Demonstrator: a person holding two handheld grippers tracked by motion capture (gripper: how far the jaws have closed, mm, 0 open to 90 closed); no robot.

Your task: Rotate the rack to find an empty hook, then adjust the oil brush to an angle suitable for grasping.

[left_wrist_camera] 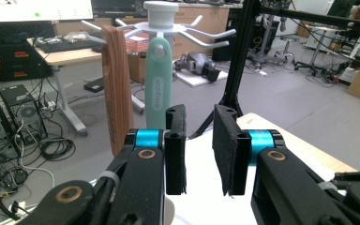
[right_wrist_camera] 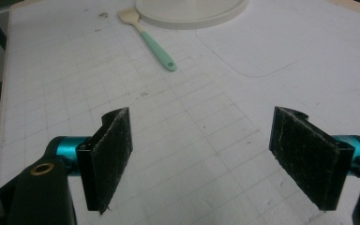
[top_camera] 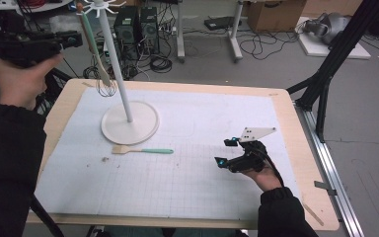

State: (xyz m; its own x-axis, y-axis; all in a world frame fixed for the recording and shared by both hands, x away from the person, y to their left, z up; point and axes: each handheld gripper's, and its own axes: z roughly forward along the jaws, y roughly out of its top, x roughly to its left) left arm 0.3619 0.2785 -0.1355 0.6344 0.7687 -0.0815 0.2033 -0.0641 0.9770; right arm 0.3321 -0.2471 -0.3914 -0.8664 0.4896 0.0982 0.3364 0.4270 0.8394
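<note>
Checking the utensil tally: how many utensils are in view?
3. Two hang on the stand: a wooden-handled one and a green-handled whisk. A green-handled brush lies on the mat.

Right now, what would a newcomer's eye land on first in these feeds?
Probably the white hanging stand at the mat's far left, with a mint-handled whisk and a wooden utensil dangling from its hooks. Next, the mint-handled brush lying flat on the gridded mat just in front of the stand's base. The left gripper is raised near the hooks with a narrow gap between its jaws; the right gripper is low over the mat, jaws wide open.
</note>
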